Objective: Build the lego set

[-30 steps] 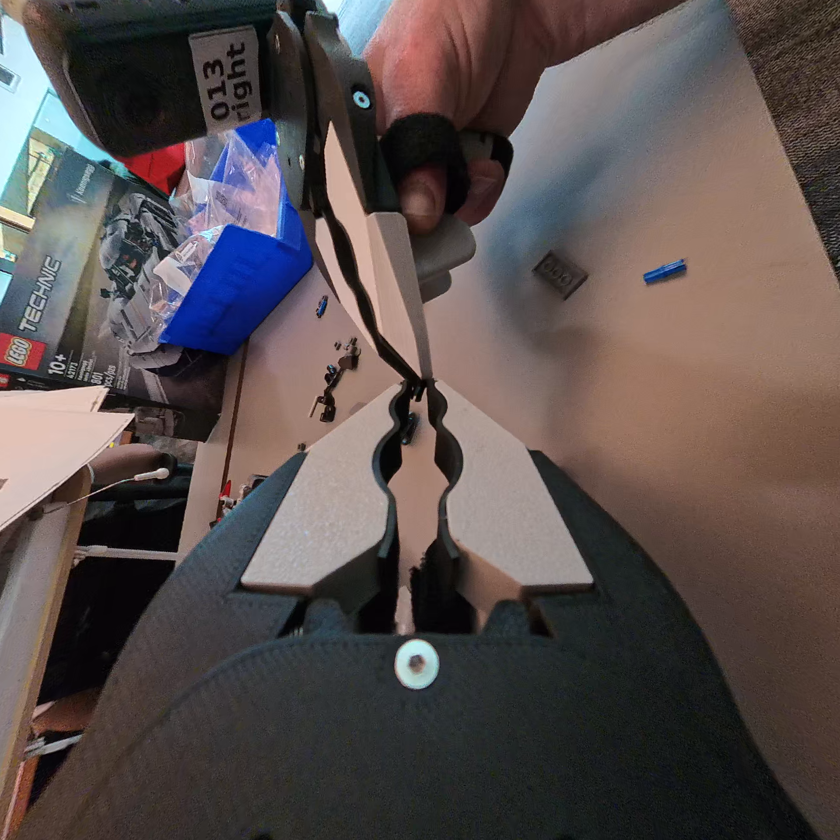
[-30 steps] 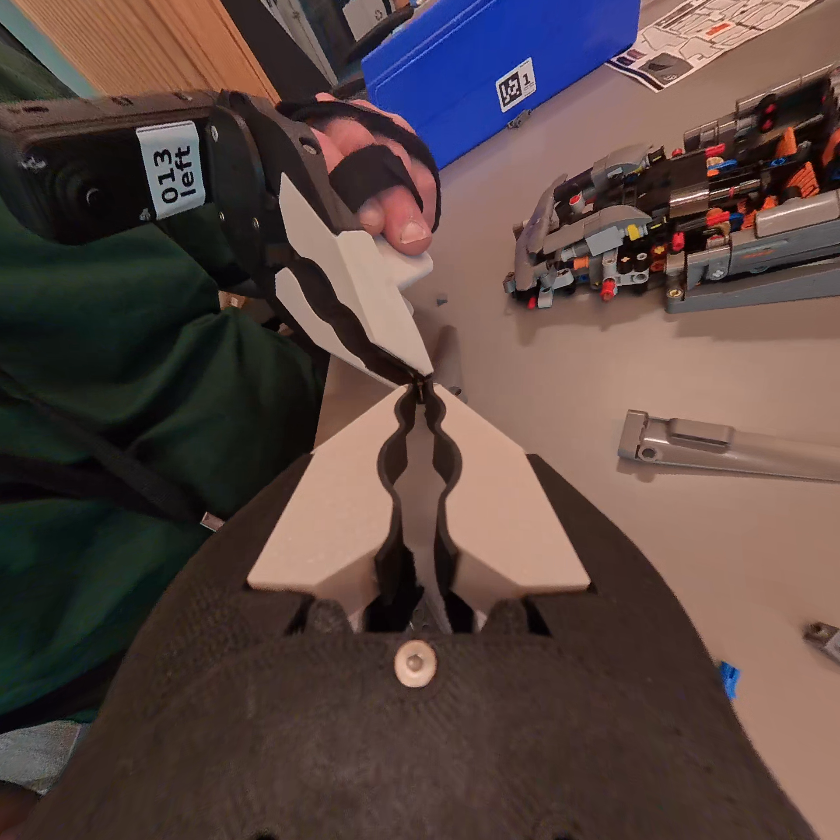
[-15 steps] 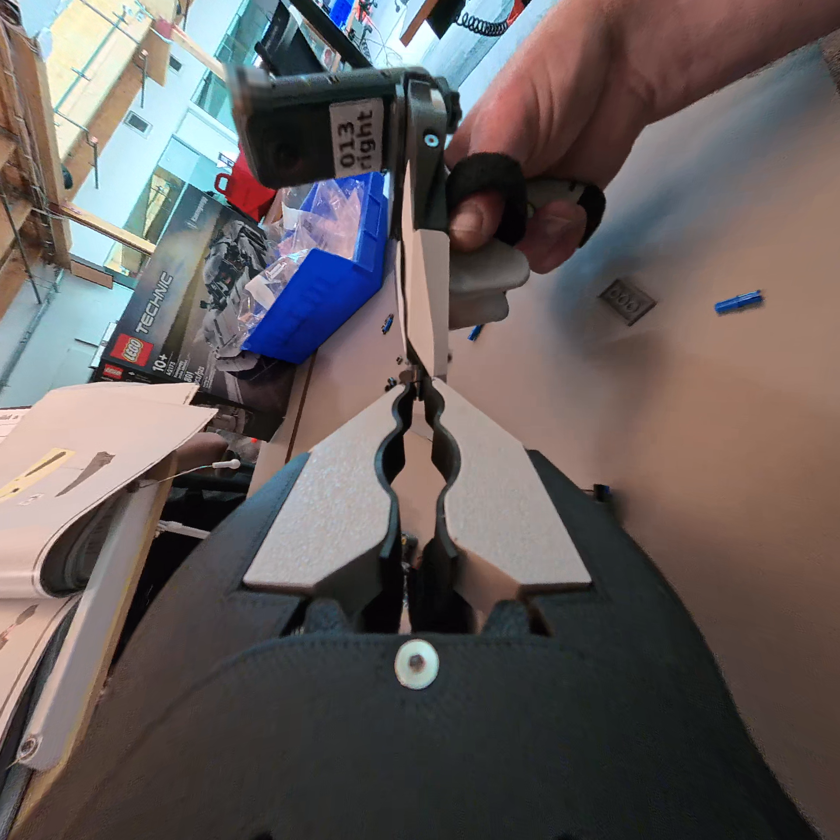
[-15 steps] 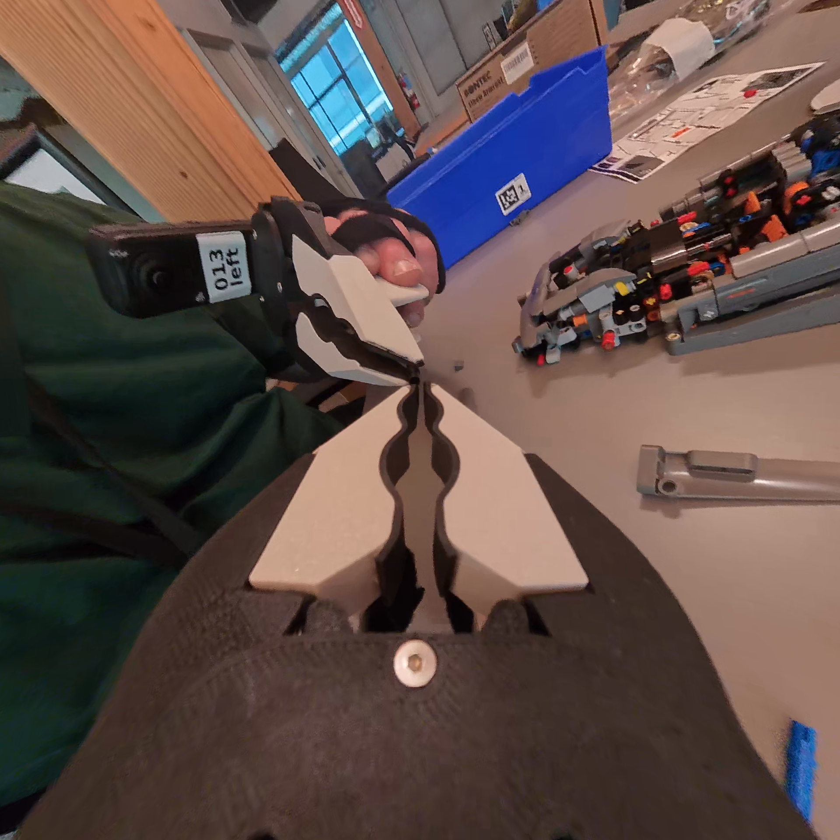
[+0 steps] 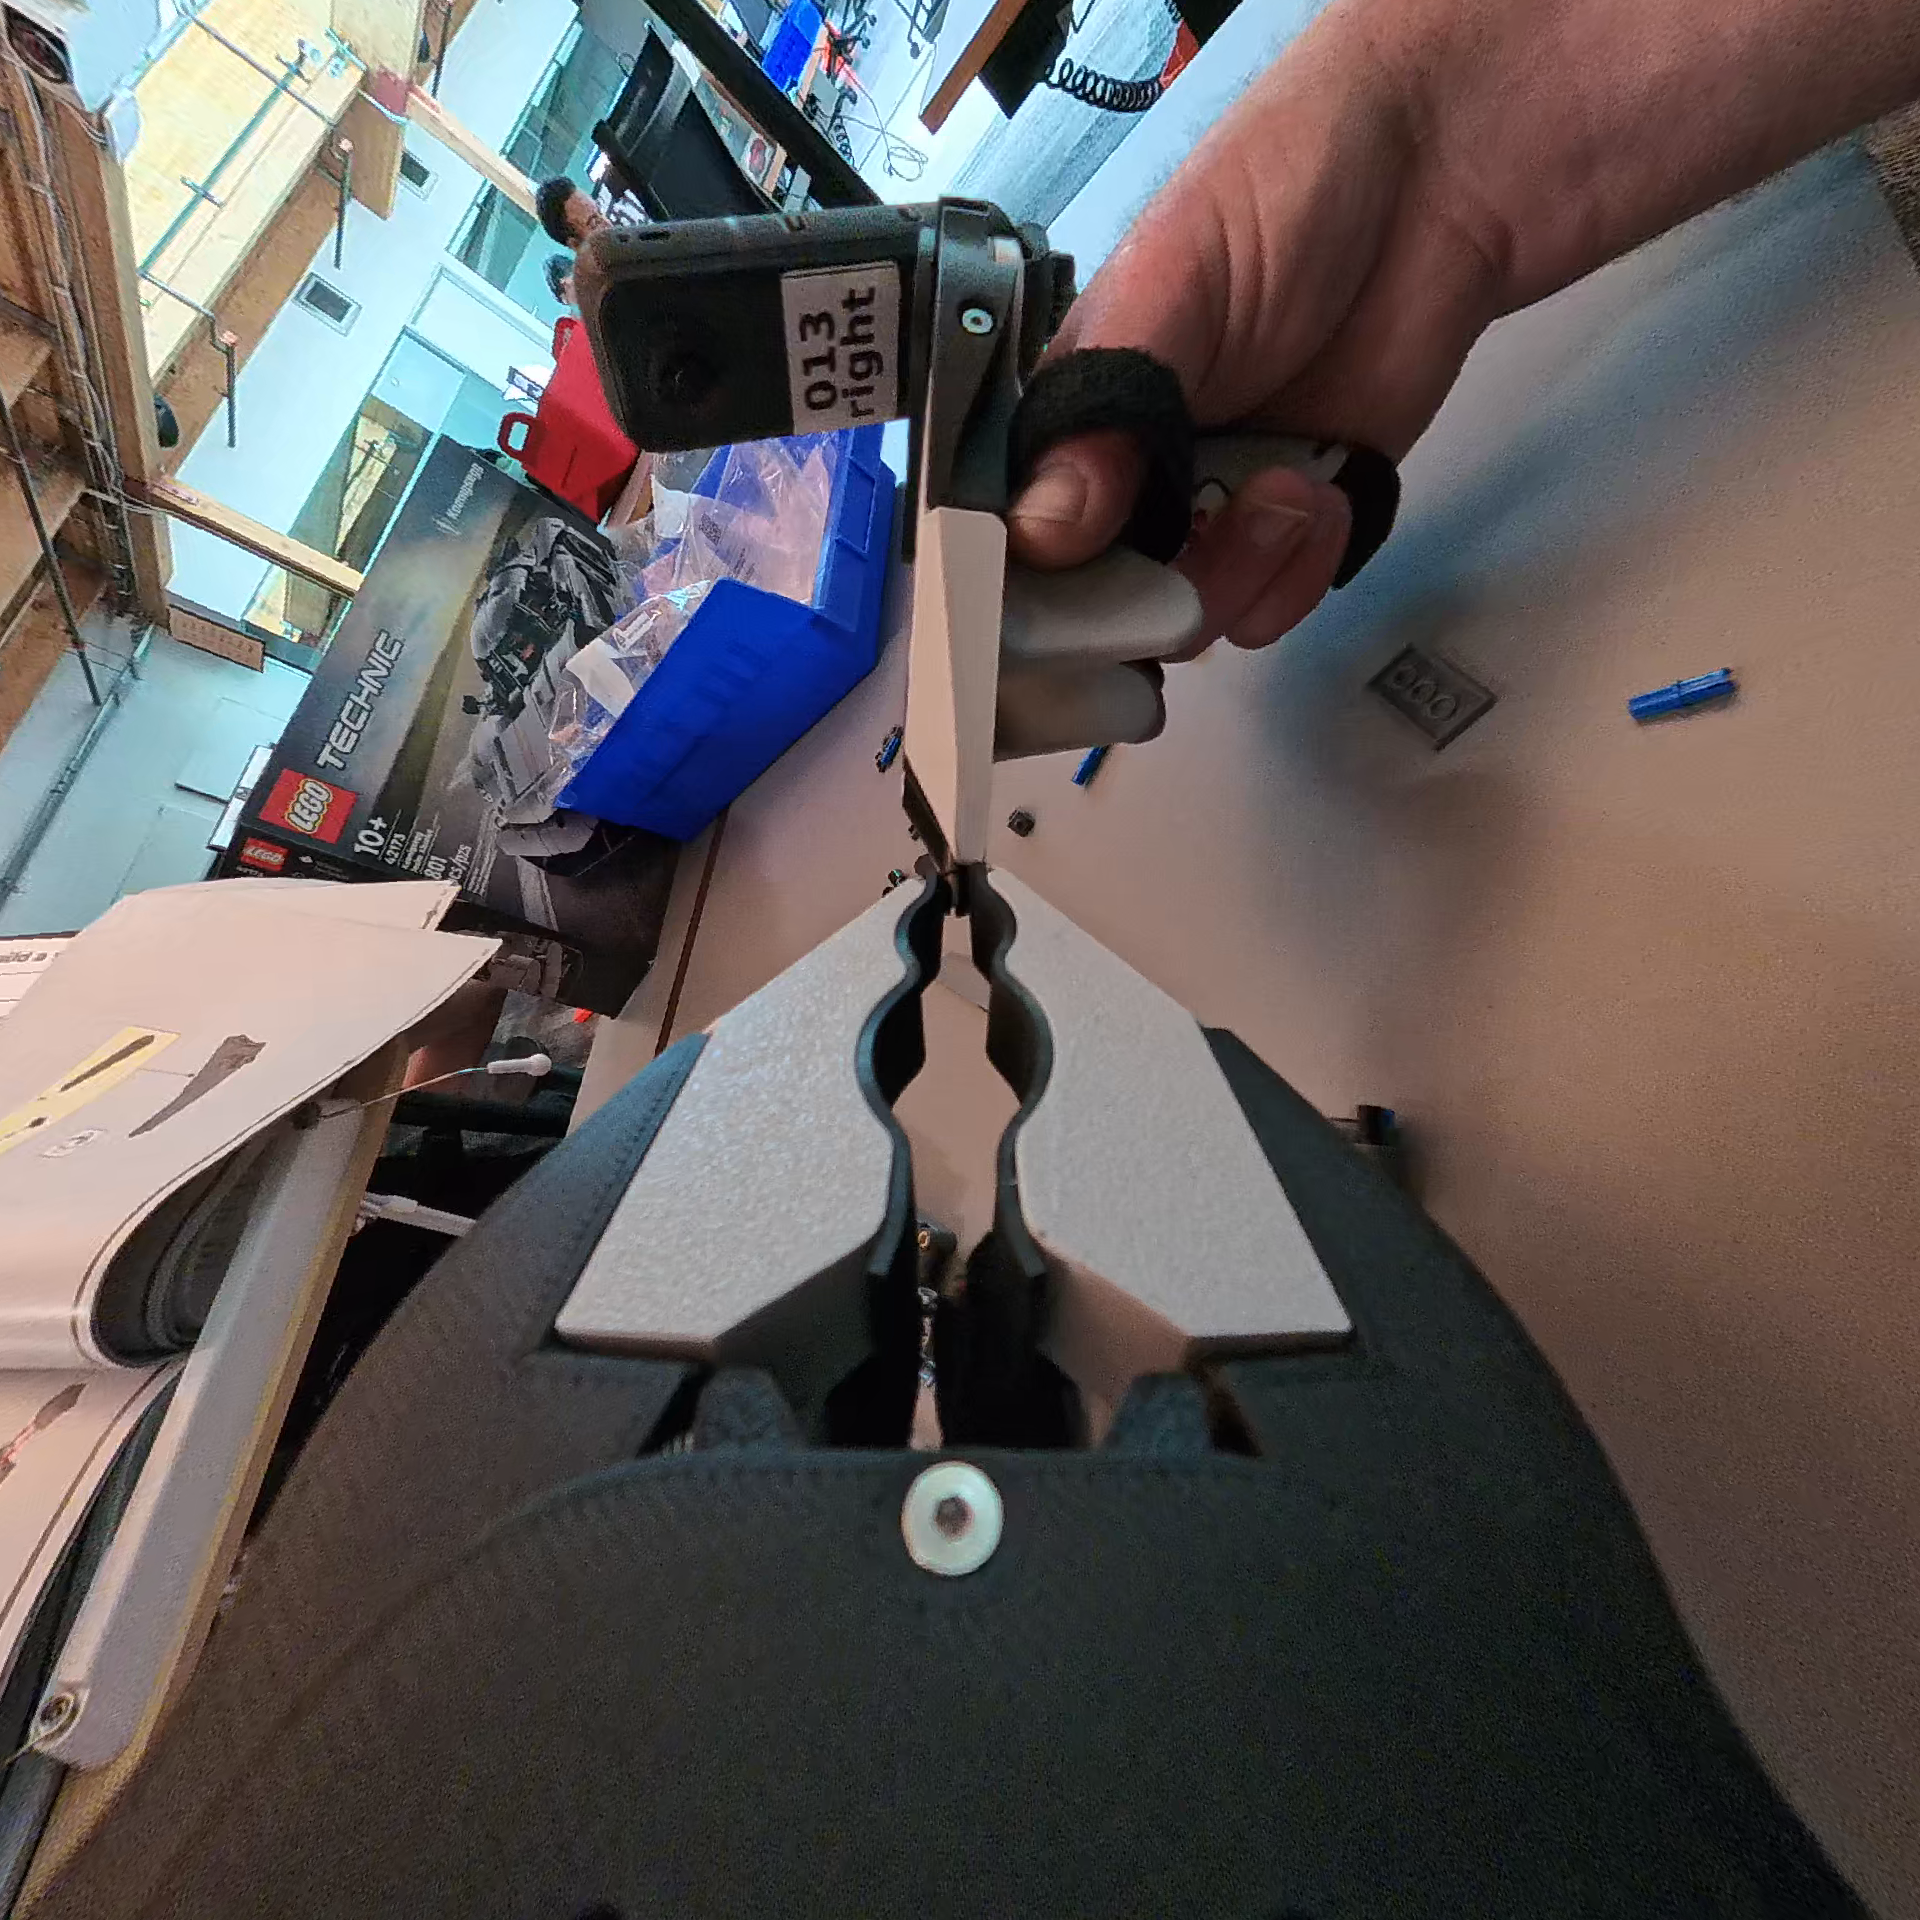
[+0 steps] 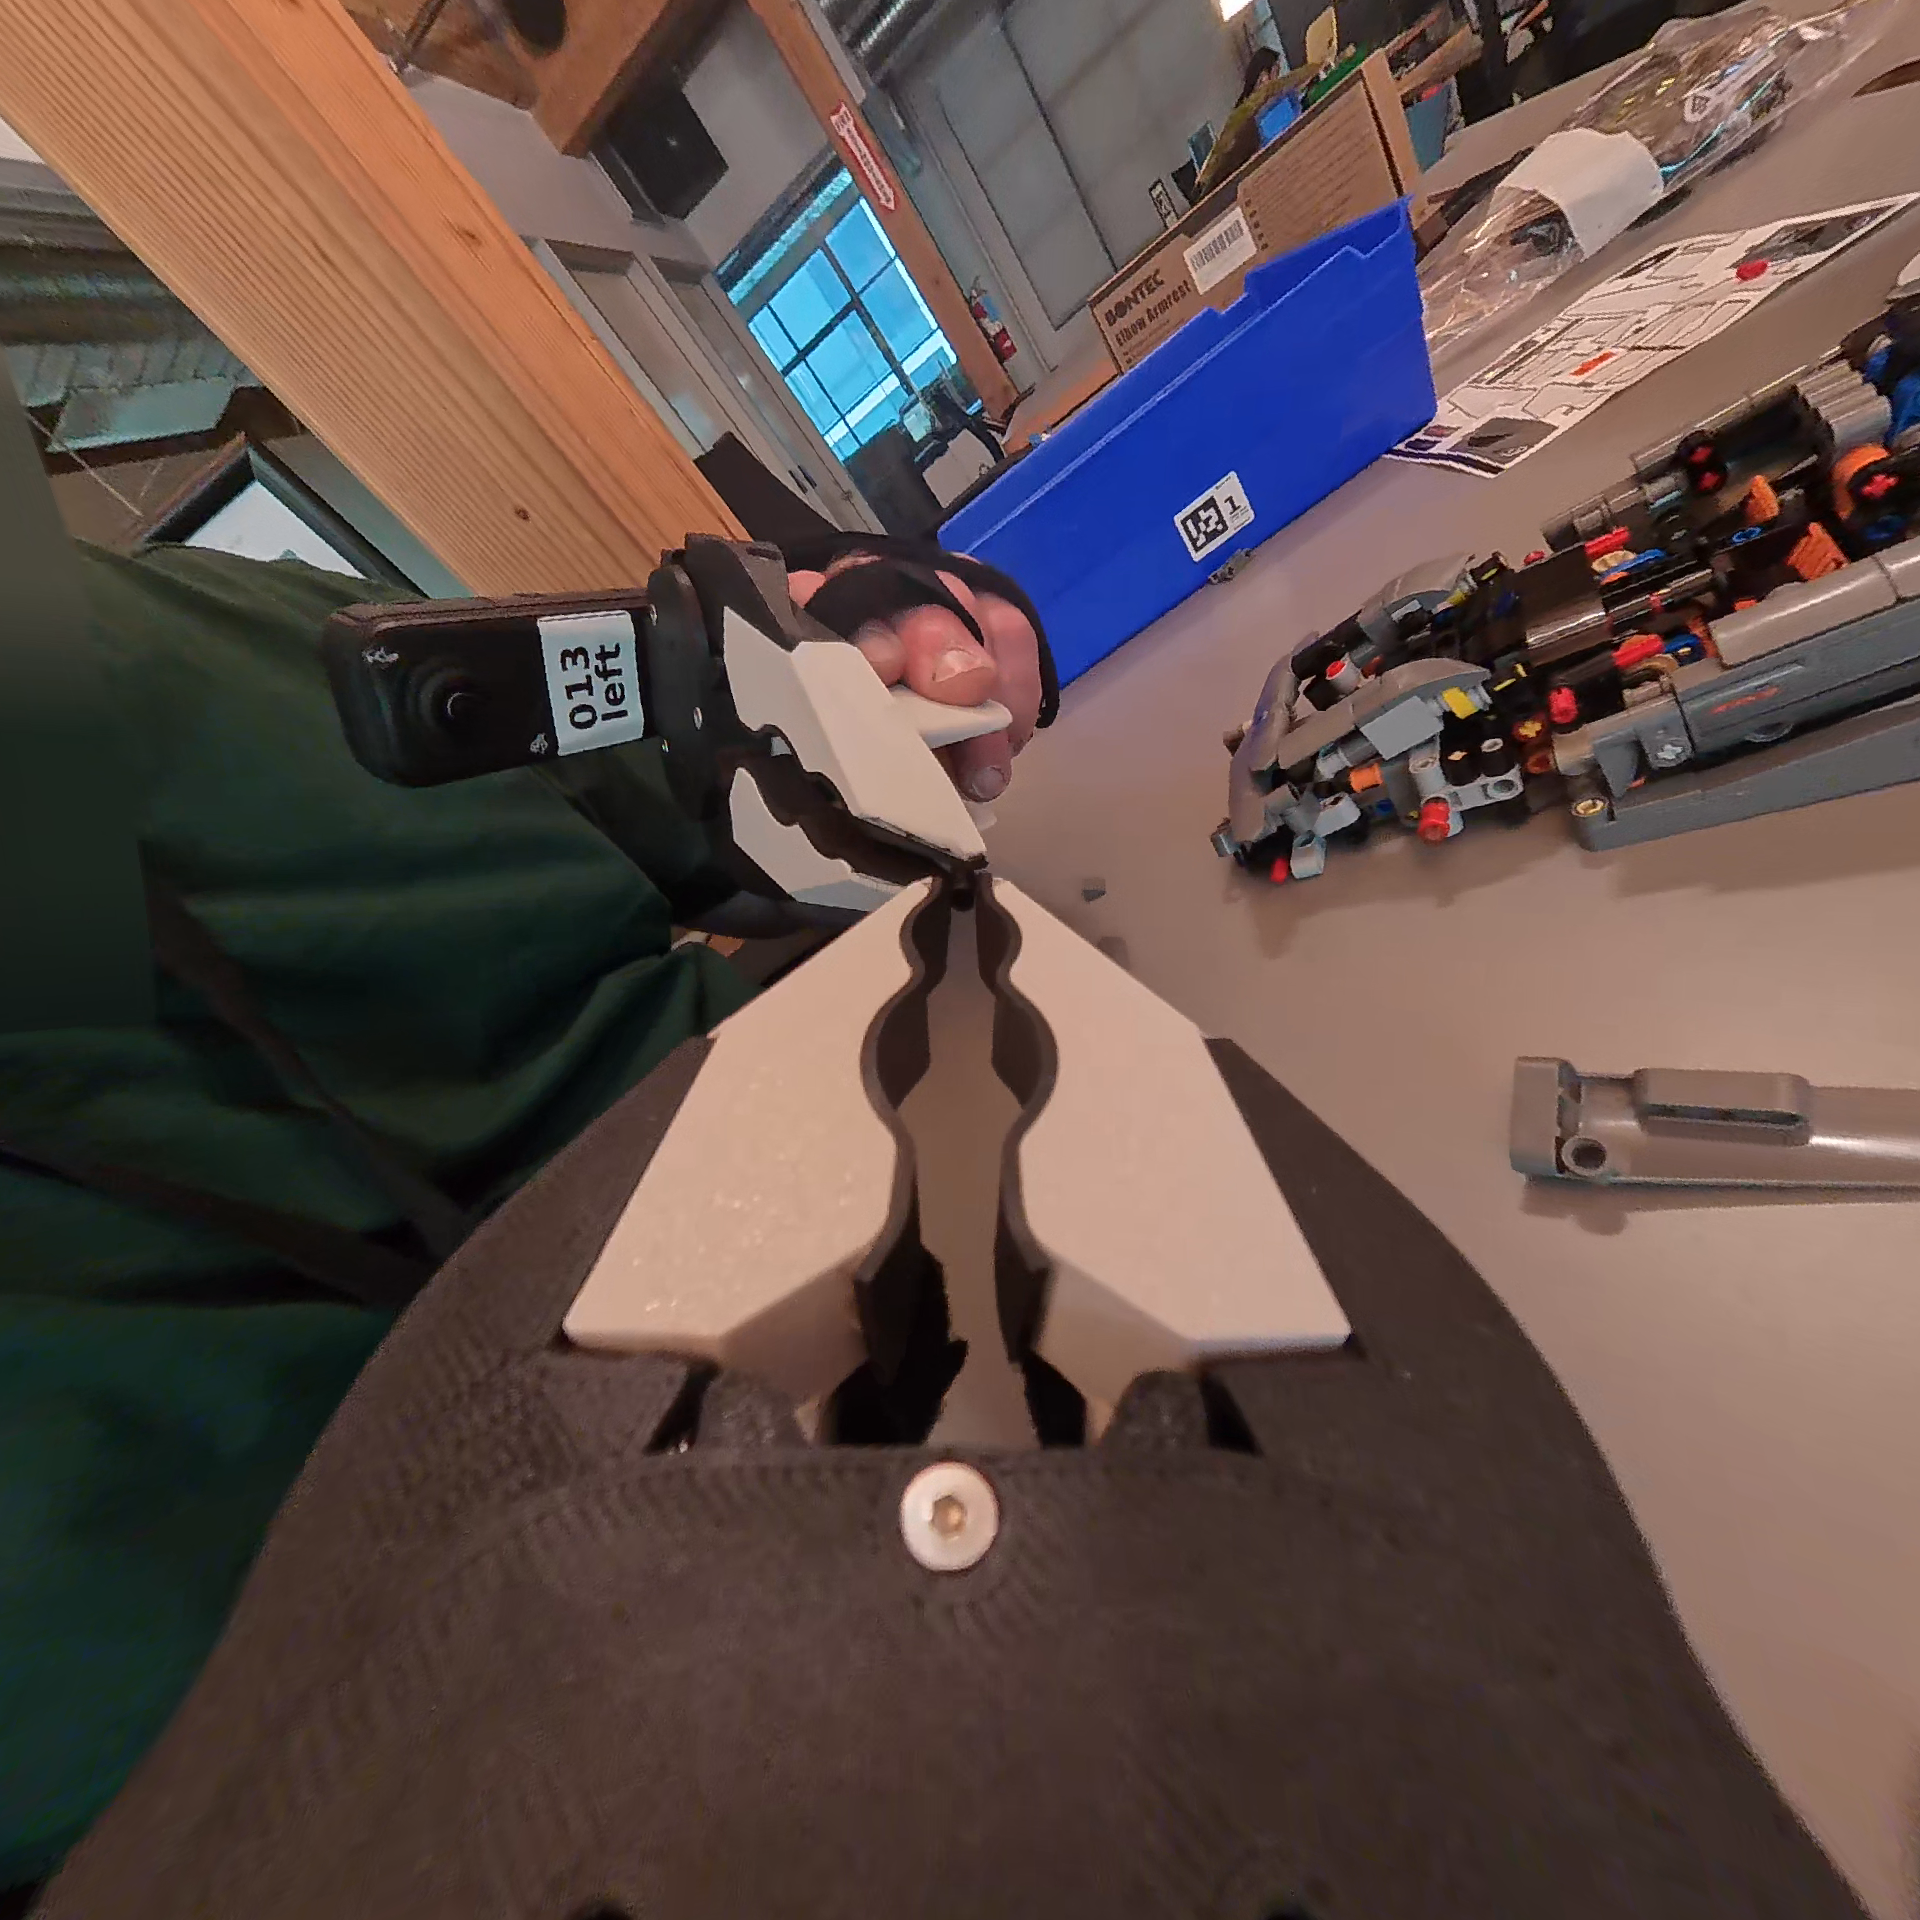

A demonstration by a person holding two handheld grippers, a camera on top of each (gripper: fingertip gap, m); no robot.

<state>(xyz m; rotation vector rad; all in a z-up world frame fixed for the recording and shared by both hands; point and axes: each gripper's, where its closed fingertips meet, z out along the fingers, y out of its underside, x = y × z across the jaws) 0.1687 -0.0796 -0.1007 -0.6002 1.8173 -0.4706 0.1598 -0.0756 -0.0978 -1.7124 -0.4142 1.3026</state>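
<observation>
My two grippers meet tip to tip above the grey table [image 5: 1558,1039]. My left gripper [image 5: 956,896] is shut, with a tiny dark lego piece [image 5: 959,891] pinched at its tips. The right gripper [image 5: 948,857] comes down from above, edge-on, and its tips touch the same spot. In the right wrist view my right gripper [image 6: 961,896] is shut on the tiny dark piece [image 6: 963,891], and the left gripper [image 6: 964,868] reaches in from the left, shut at that point. I cannot tell whether it is one piece or two.
A partly built lego car [image 6: 1610,707] and a long grey panel [image 6: 1714,1132] lie right of the grippers. A blue bin [image 6: 1195,488], a blue bin of bags [image 5: 727,665], the set's box [image 5: 436,748] and an open booklet [image 5: 208,1039] stand around. A grey plate [image 5: 1432,694] and blue pin [image 5: 1678,694] lie loose. The tips of both grippers are at nearly the same place.
Both grippers stayed tip to tip and shut while lifting and tilting upward. The right gripper has turned edge-on in the left wrist view; the left one sits farther off in the right wrist view.
</observation>
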